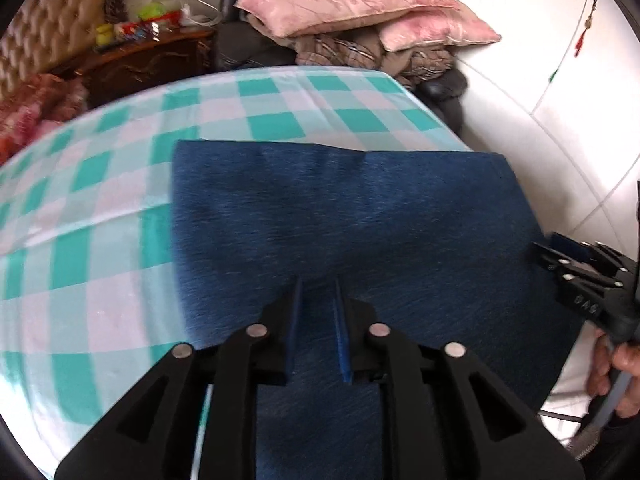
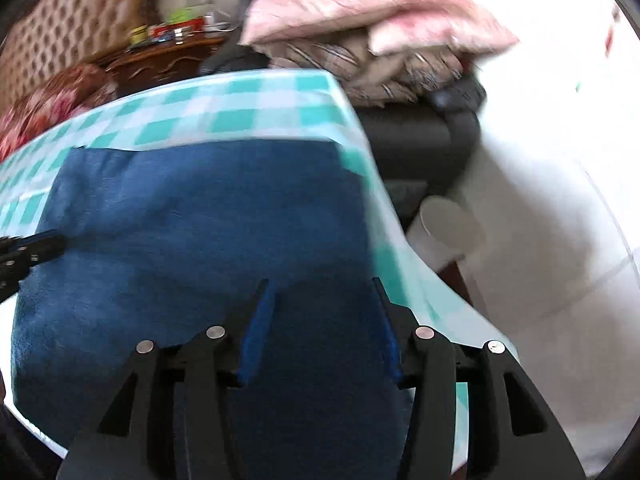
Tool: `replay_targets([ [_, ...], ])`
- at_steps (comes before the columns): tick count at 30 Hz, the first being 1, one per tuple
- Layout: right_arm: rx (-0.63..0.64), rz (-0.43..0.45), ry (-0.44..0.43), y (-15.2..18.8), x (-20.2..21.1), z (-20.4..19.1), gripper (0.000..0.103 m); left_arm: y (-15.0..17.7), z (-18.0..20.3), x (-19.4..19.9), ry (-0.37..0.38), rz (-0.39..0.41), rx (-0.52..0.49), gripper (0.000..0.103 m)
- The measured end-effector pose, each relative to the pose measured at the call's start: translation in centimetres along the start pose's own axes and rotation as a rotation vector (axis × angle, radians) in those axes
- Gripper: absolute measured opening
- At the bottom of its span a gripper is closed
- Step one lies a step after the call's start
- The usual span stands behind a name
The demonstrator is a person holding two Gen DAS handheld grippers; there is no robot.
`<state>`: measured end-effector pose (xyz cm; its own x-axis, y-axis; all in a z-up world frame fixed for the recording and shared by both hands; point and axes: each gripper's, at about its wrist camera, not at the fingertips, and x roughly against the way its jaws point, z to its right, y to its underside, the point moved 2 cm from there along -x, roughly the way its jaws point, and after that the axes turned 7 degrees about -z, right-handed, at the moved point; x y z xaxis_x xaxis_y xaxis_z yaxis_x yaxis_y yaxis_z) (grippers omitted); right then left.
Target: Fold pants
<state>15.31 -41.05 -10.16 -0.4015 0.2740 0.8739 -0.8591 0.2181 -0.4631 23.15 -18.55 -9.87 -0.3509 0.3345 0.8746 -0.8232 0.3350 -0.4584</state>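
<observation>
We see the pants (image 1: 360, 208) as matt blue cloth with a brushed nap, on a smooth checked cotton tablecloth (image 1: 100, 208). Each gripper (image 1: 318, 304) looks like matt black plastic with shiny metal pins.

Folded dark-blue fabric pants (image 2: 192, 220) lie flat on the teal-and-white checked tablecloth (image 2: 248, 100). Over the pants' near edge hangs the black right gripper with blue pads (image 2: 324, 296), jaws apart, nothing pinched. At the pants' left edge, the black left gripper's tip (image 2: 32, 248); beyond their far edge, pink satin pillows (image 2: 360, 8).
</observation>
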Motion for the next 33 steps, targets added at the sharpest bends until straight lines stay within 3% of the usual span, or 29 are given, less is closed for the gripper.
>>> replay_targets([
  [1, -0.023, -0.003, 0.004, 0.4, 0.2, 0.8, 0.050, 0.2, 0.0, 0.4, -0.015, 0.004, 0.002, 0.033],
  [4, -0.042, 0.012, -0.019, 1.6, 1.6, 1.1, 0.051, 0.8, 0.5, 1.7, -0.021, 0.017, 0.005, 0.038],
  [7, -0.029, 0.038, -0.101, 3.2, 3.2, -0.3, 0.055, 2.1, 2.3, 3.3, 0.011, 0.039, -0.033, 0.058],
  [13, 0.076, 0.033, -0.045, 5.2, 2.5, -2.8, 0.055, 3.9, 6.1, 3.2, 0.042, 0.022, -0.088, 0.058],
  [19, 0.029, 0.029, -0.044, 4.3, 3.6, -1.9, 0.055, 5.3, 7.9, 2.7, 0.016, 0.006, -0.122, 0.059],
  [24, 0.044, 0.027, -0.106, 1.2, 2.7, -3.5, 0.055, 5.8, 8.6, 2.5, -0.010, 0.000, -0.125, 0.076],
  [26, 0.064, 0.012, -0.117, 0.1, 1.7, -4.4, 0.055, 5.7, 8.7, 2.5, -0.044, 0.001, -0.111, 0.092],
  [28, 0.082, 0.003, -0.102, -0.2, 0.8, -4.9, 0.055, 5.6, 9.0, 2.4, -0.090, 0.008, -0.110, 0.099],
  [33, 0.086, -0.009, -0.091, -0.1, -0.2, -4.3, 0.056, 5.3, 8.7, 1.4, -0.122, -0.023, -0.077, 0.101],
])
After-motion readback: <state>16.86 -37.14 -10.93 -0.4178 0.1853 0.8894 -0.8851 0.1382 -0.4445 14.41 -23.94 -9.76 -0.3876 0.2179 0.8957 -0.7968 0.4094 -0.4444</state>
